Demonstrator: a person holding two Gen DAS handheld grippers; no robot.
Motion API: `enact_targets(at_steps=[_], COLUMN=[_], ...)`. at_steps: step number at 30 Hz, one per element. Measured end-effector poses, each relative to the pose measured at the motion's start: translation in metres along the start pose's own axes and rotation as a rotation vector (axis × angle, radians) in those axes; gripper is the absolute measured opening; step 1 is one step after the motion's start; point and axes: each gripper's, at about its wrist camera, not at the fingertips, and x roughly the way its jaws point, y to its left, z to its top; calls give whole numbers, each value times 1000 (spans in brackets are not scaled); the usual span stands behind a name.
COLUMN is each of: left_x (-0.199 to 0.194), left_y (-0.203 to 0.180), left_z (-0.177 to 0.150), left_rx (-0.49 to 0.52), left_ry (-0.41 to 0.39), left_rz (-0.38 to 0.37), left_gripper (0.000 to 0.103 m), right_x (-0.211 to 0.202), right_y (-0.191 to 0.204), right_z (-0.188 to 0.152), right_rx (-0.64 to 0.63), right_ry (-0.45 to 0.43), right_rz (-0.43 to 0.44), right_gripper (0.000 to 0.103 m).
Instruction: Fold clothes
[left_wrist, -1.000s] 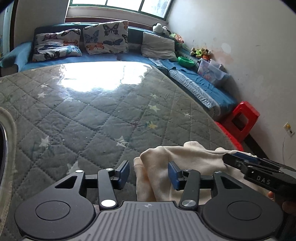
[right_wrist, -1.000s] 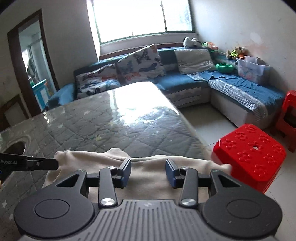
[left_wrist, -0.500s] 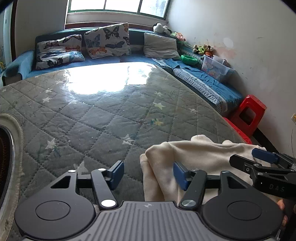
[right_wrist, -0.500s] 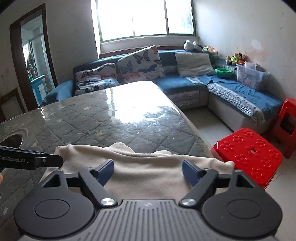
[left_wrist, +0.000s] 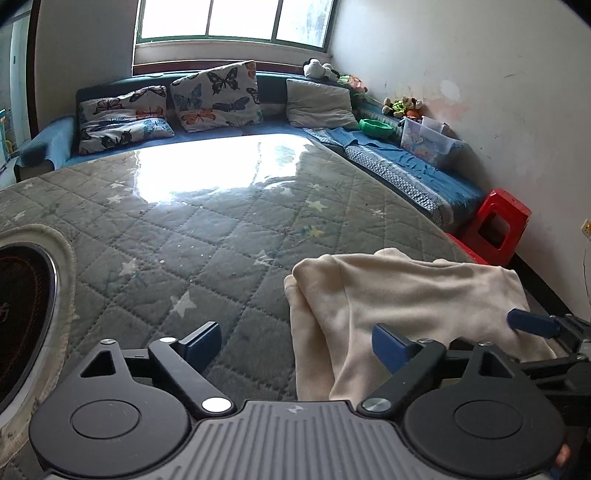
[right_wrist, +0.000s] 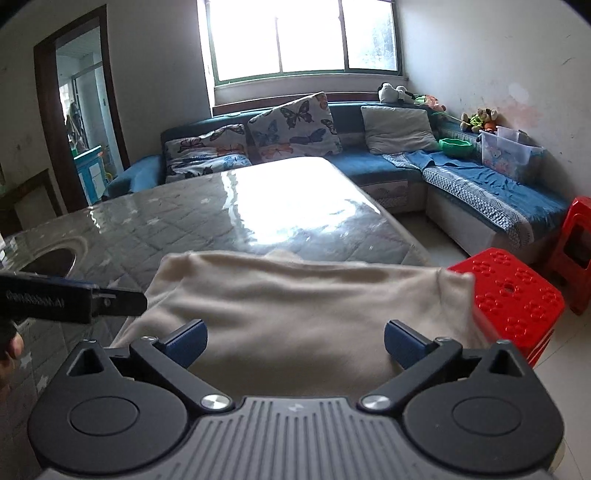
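A: Cream garment (left_wrist: 406, 291) lies folded at the quilted surface's (left_wrist: 184, 236) near edge, beside the red stool (right_wrist: 509, 291).

B: Left tool (left_wrist: 297, 341) spread wide at its left end; right tool (right_wrist: 295, 338) wide too, gripping nothing.

A lived-in home sitting room: a blue corner sofa (right_wrist: 369, 166) under the window (right_wrist: 303, 37), butterfly cushions (right_wrist: 291, 127), soft toys (right_wrist: 478, 118) along its back (a child's, seemingly), red plastic stools (right_wrist: 509, 291), and a quilt-covered table (left_wrist: 221, 229).
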Motion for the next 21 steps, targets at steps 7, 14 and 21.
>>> enact_targets(at_steps=[7,14,21], left_x=[-9,-23,-36], left_y=[6,9,7], left_z=[-13,-22,-33], left_rx=[3,8,12], left_ry=[-21,-43,-56], left_rz=[31,33,26], left_gripper=[102,103,103], right_x=[3,4,5], right_y=[16,29,36], right_z=[-8,-10,-14], right_rx=[-30,-42,-30], right_ry=[-6,-8,1], right_rz=[-52,-103,-133], right_gripper=[103,103,103])
